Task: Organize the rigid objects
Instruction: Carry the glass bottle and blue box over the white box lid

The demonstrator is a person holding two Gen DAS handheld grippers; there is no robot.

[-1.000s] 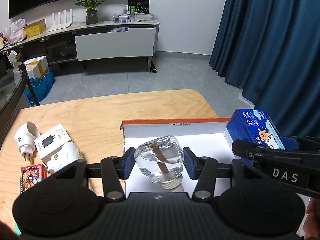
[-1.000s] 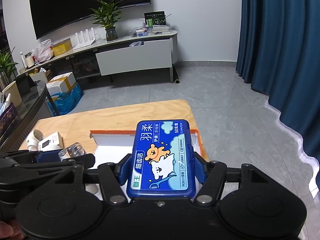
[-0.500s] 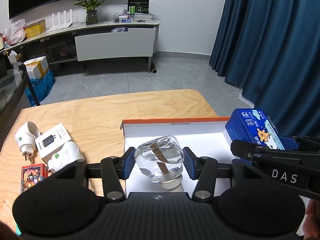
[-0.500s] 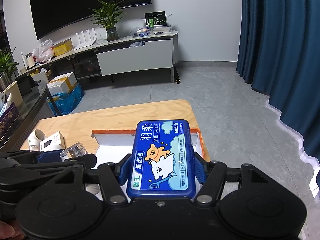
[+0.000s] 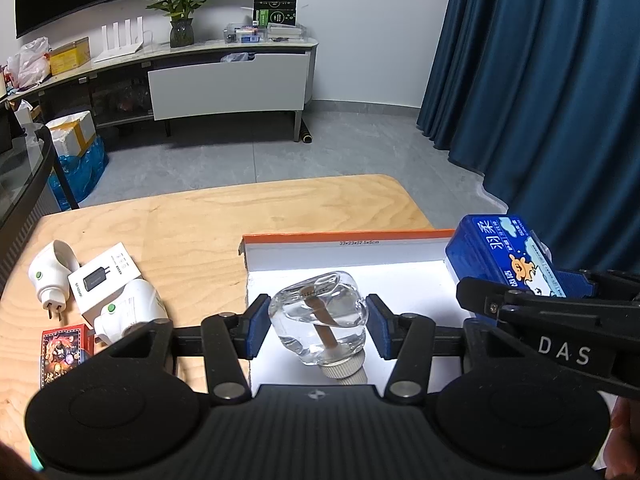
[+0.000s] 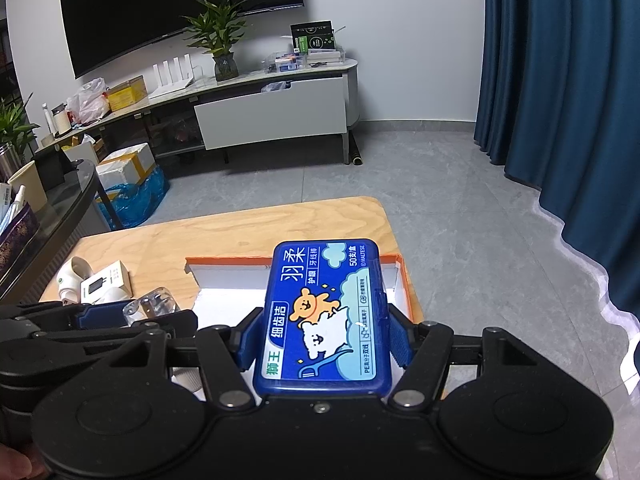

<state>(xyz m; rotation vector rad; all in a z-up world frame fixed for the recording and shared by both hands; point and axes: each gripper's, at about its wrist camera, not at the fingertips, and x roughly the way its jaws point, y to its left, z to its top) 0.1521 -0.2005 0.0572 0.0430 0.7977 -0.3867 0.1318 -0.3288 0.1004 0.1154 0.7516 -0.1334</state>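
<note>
My left gripper [image 5: 318,322] is shut on a clear glass bottle [image 5: 318,318] with a pale screw cap, held over the near left part of a white box [image 5: 400,280] with an orange rim. My right gripper [image 6: 322,334] is shut on a blue dental-floss case [image 6: 324,316] with a bear picture, held above the box's right side [image 6: 404,288]. The case also shows in the left wrist view [image 5: 504,258], and the bottle in the right wrist view [image 6: 154,304]. The two grippers are side by side, apart.
On the wooden table [image 5: 200,224], left of the box, lie two white plug adapters [image 5: 52,272] [image 5: 132,314], a small white charger box [image 5: 102,276] and a red card pack [image 5: 64,350]. The table's right edge is just past the box. A blue curtain [image 6: 560,100] hangs at the right.
Both grippers have held almost still with their objects. The views have shifted only slightly.
</note>
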